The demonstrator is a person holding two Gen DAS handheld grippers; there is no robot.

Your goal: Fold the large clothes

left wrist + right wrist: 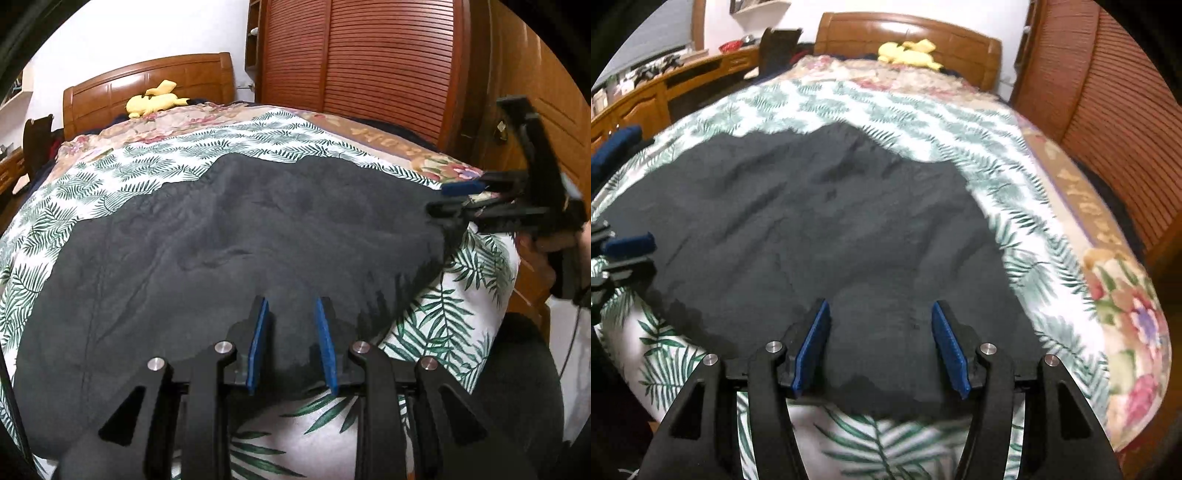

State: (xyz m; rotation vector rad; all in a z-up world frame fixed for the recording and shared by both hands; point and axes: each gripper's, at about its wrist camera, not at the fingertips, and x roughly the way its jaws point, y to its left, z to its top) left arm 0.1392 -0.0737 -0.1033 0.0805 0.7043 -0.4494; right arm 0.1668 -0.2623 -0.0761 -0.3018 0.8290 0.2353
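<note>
A large dark grey garment [229, 236] lies spread flat on a bed with a palm-leaf sheet [443, 325]; it also fills the right wrist view [812, 229]. My left gripper [291, 306] is open over the garment's near edge, with fabric between its blue pads, not clamped. My right gripper [881, 310] is open over the near edge at the garment's right end. In the left wrist view the right gripper [439, 199] shows at the garment's right corner. The left gripper's blue pads [628, 243] show at the left edge of the right wrist view.
A wooden headboard [147, 85] with a yellow plush toy [155, 101] is at the bed's far end. A floral quilt [1123, 314] lies along the right side. A slatted wooden wardrobe [369, 66] stands to the right. A wooden desk [646, 96] runs along the left.
</note>
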